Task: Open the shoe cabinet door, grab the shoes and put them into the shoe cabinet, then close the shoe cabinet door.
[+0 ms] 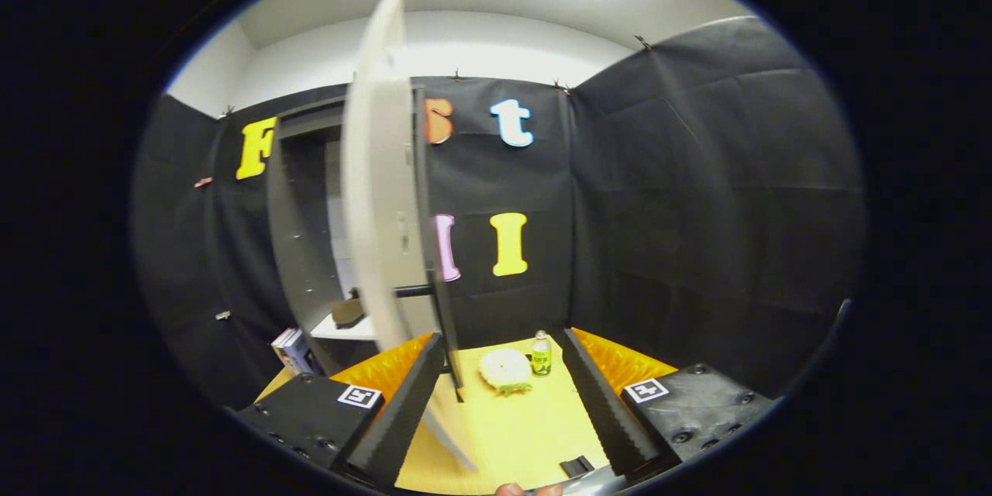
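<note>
Tool (504, 395) wide open, gripping nothing, cabinet door (380, 194) swung open edge-on just inside left finger, cabinet (298, 248) beyond at left, round item (505, 369) and bottle (541, 354) on floor (527, 426) ahead between fingers

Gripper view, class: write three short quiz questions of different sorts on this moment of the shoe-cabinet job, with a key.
1. True or false: the cabinet door is shut.
2. What stands on the yellow floor beyond the gripper, beside the pale round item?
A. a small bottle
B. a mug
C. a lamp
3. Fill in: the gripper's fingers are ____, with the door's edge passing close by one of them.

Key: 1 false, it stands swung out, seen edge-on. 2 A. 3 open, holding nothing.
</note>
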Action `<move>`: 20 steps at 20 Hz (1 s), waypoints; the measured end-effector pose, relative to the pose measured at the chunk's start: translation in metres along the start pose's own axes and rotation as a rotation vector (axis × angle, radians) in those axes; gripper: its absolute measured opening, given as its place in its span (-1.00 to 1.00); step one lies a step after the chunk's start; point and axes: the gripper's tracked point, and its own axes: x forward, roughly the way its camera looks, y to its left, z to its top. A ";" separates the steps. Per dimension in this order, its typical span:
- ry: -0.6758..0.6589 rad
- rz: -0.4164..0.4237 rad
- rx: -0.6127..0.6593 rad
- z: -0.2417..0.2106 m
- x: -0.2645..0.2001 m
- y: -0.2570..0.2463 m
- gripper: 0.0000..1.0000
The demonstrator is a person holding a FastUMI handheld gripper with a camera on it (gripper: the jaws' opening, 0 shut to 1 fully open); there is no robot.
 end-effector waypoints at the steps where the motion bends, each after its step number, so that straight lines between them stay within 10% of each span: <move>1: 0.006 -0.005 0.005 -0.001 0.013 -0.003 0.96; 20: -0.015 -0.033 -0.054 -0.018 0.011 0.102 0.95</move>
